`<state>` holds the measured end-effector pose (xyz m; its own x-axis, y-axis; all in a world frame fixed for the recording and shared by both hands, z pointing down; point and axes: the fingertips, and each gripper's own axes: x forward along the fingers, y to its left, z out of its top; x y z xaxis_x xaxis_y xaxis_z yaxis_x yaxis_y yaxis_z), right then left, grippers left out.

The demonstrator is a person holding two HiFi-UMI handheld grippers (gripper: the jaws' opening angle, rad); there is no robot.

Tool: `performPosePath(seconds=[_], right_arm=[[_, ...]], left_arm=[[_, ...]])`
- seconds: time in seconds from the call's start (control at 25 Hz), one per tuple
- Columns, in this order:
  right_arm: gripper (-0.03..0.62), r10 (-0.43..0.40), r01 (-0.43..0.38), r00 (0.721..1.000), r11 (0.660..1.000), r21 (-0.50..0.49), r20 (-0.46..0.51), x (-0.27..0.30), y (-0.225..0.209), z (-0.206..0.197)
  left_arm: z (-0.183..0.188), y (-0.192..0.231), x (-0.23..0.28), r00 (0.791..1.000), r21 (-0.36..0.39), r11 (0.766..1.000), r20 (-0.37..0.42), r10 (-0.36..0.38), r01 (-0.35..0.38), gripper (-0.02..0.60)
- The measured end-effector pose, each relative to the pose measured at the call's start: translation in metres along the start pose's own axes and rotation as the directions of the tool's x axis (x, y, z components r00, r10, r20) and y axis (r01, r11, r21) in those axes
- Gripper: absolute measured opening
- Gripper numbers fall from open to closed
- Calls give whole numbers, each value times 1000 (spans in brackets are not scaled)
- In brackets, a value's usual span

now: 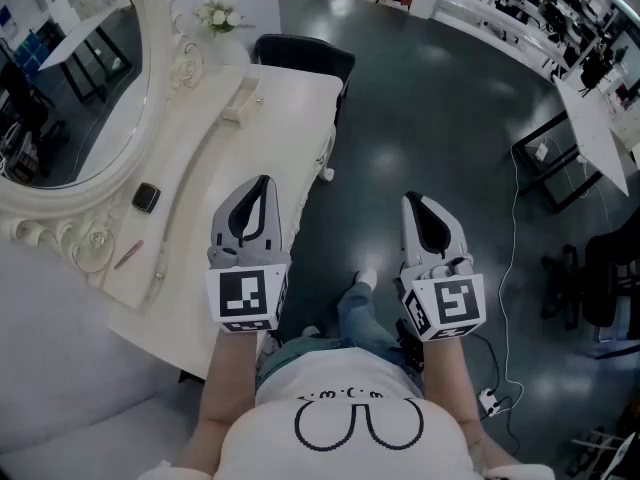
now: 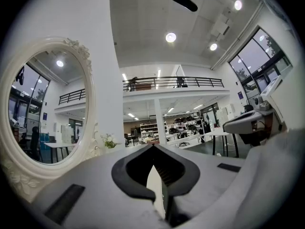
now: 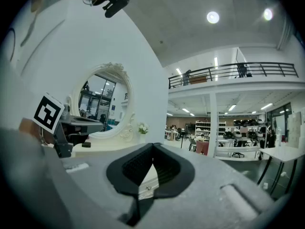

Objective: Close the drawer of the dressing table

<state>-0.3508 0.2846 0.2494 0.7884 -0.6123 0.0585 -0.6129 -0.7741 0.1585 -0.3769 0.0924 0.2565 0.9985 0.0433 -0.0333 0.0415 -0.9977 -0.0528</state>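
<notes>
**Both claws shut and empty beside the white dressing table**

Holds left claw (image 1: 263, 182) level, just off the front edge of the white curved dressing-table counter (image 1: 270, 118). Tips pressed together, nothing between them. Holds right claw (image 1: 411, 201) level too, well apart to the right, over the dark glossy floor (image 1: 450, 118). Tips together there as well, gripping nothing.

White drawer front with small knob (image 1: 327, 171) on the counter's side facing the floor, a little ahead of left claw. Touched by neither claw. Cannot tell from above how far out.

On the counter: small dark square object (image 1: 146, 197) and slim pink stick (image 1: 128, 255), both near the oval mirror in ornate white frame (image 1: 70, 88). Small bunch of white flowers (image 1: 218, 14) at the far end, black chair (image 1: 305, 58) just beyond the counter's far corner.
</notes>
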Motion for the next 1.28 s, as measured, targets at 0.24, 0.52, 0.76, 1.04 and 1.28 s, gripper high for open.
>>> performPosePath(seconds=[0.24,0.52,0.76,1.04,1.28], right_arm=[[-3,12,-12,1000,1000,14,6,25,-20,-9],[-3,65,-65,998,998,17,14,80,-62,-13],[-3,143,-143,990,990,16,9,133,-108,-20],[-3,222,-222,975,975,3,-3,177,-152,-25],[-3,234,-234,972,972,0,-4,201,-177,-31]], left_arm=[[-6,2,27,1000,10,1000,-11,28,-27,-2],[-10,2,86,996,21,996,-27,83,-83,-2],[-14,-1,142,986,31,987,-45,159,-158,-2],[-21,-8,191,970,14,973,-72,232,-232,-2],[-35,-17,227,970,6,975,-99,221,-221,-2]])
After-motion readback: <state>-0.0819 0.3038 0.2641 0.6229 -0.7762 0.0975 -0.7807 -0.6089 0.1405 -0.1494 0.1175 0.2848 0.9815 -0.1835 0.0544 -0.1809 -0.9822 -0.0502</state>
